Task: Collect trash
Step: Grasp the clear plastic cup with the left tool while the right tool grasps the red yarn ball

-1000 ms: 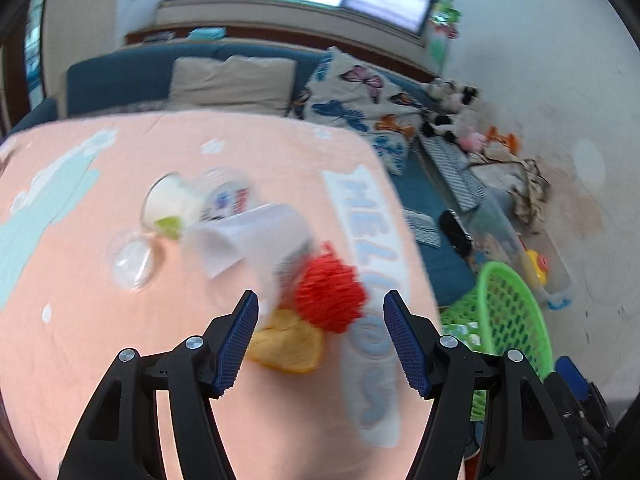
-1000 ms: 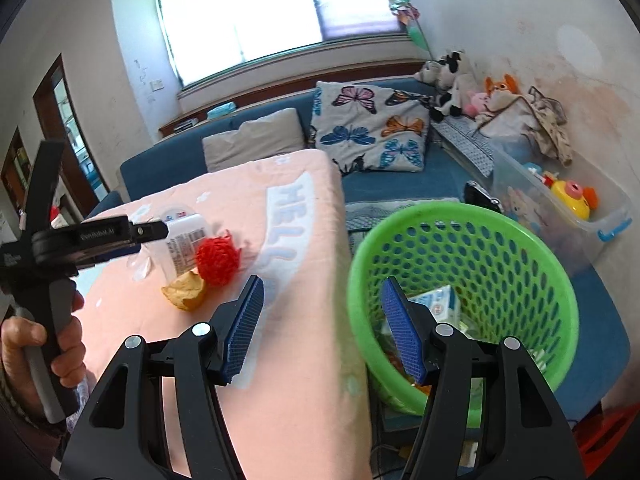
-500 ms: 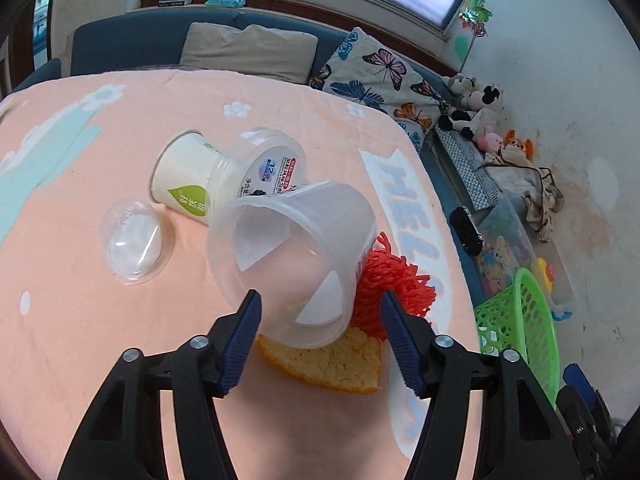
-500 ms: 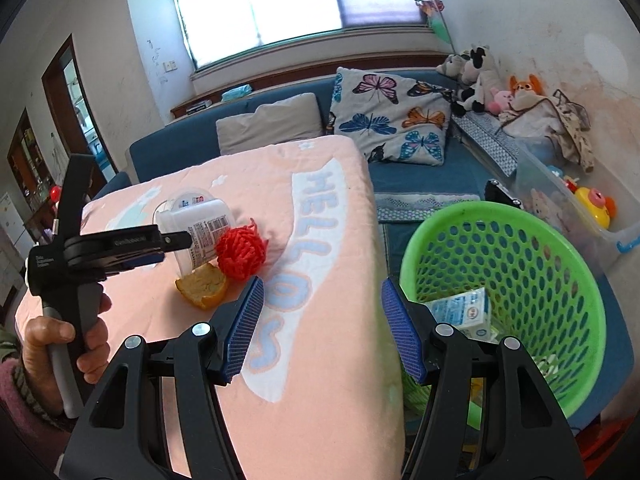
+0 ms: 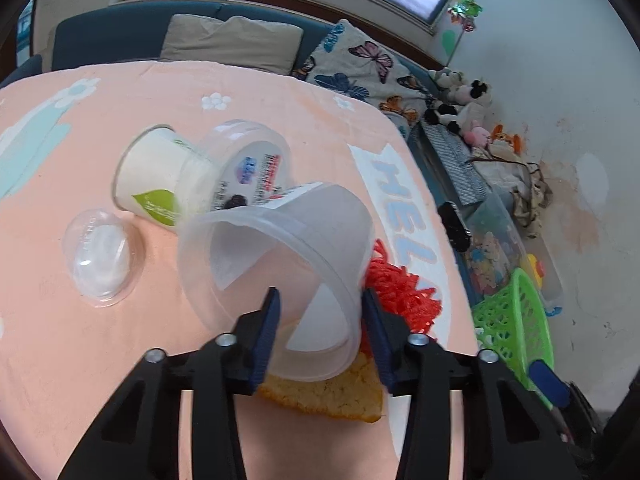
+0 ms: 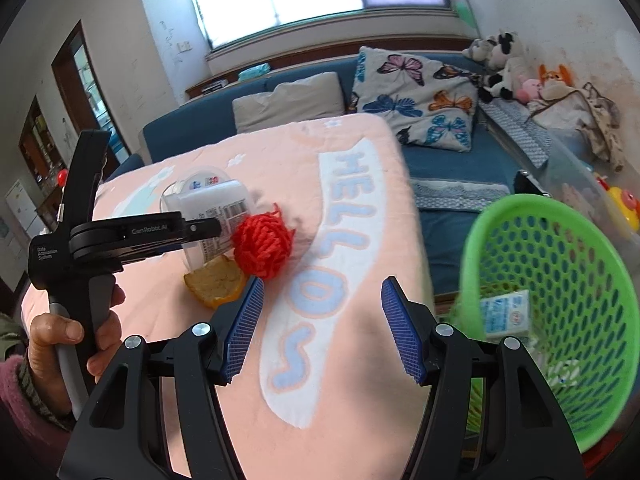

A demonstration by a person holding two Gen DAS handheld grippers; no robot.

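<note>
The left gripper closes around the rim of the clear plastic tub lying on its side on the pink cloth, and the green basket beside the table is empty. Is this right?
Not quite: the green plastic basket is not empty. The right wrist view shows a small white and blue carton inside it. The rest holds: the left gripper has its fingers on either side of the rim of the clear plastic tub lying on the pink cloth.

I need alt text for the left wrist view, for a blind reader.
The left tongs straddle the rim of a clear plastic tub lying on a pink tablecloth. Around it lie orange peel, red yarn, a paper cup and a clear lid.
</note>
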